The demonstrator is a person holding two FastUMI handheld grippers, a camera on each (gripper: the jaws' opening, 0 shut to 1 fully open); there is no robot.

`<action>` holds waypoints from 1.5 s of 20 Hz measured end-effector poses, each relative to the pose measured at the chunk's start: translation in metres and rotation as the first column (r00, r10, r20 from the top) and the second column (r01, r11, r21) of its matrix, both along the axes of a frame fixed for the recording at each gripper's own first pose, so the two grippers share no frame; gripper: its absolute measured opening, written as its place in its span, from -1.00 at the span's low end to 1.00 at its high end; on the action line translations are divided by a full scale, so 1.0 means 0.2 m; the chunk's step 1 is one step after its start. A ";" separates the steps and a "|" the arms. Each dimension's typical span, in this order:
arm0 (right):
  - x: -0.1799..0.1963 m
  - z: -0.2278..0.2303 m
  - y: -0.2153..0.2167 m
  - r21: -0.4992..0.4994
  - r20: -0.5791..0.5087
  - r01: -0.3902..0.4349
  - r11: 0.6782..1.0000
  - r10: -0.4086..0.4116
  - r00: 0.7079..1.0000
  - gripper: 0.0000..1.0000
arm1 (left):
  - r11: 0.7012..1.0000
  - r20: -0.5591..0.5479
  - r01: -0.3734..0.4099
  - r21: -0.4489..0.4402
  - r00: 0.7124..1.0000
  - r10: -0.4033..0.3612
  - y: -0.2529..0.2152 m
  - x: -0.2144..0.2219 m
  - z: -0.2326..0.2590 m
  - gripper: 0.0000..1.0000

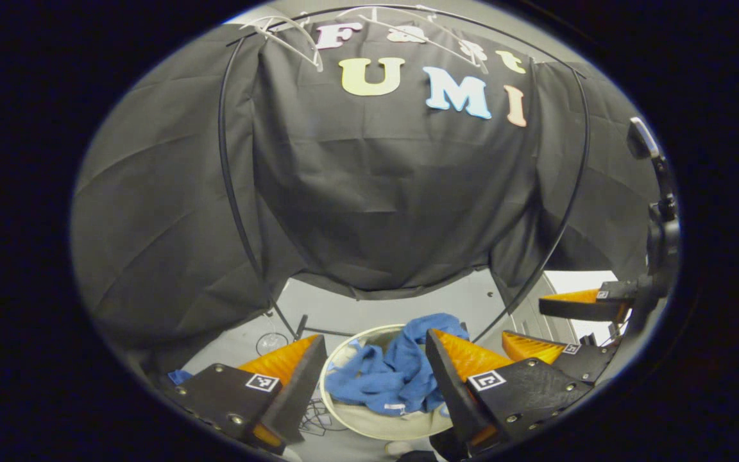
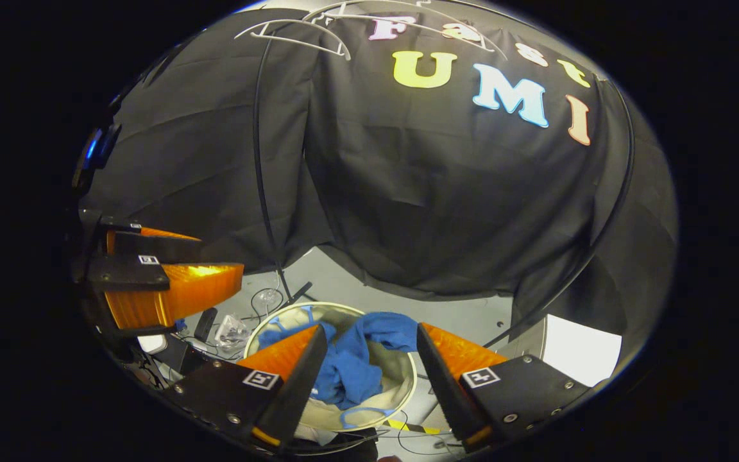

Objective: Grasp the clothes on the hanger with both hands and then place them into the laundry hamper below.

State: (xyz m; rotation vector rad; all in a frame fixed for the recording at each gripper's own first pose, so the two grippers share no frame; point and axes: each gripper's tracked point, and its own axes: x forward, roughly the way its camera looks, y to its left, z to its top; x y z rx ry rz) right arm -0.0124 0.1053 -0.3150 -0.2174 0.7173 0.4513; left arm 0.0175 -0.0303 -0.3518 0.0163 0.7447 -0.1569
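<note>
A blue garment lies crumpled inside the round pale laundry hamper on the floor; in the right gripper view the same blue garment spreads across the hamper. My left gripper hangs open above the hamper with nothing between its fingers. My right gripper is open above it too, and appears at the right of the left gripper view as the right gripper. The left gripper shows at the left of the right gripper view. White hangers hang bare on the rail, hangers.
A thin black rack frame arches in front of the black cloth wall. Cables and a small clear object lie on the grey floor left of the hamper. A white panel stands at the right.
</note>
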 end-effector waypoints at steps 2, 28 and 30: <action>0.02 0.04 -0.01 0.009 0.017 0.016 1.000 -0.016 1.000 0.88 | 1.000 0.011 -0.011 -0.008 1.000 0.011 0.00 -0.01 0.01 0.81; 0.15 1.56 -0.66 0.316 0.501 0.258 0.913 -0.391 0.772 0.90 | 0.993 0.663 -0.022 -0.116 0.743 0.094 -0.11 0.02 1.88 0.80; 0.11 1.60 -0.69 0.329 0.514 0.254 0.909 -0.398 0.760 0.90 | 0.995 0.682 -0.019 -0.096 0.727 0.080 -0.13 -0.02 1.93 0.85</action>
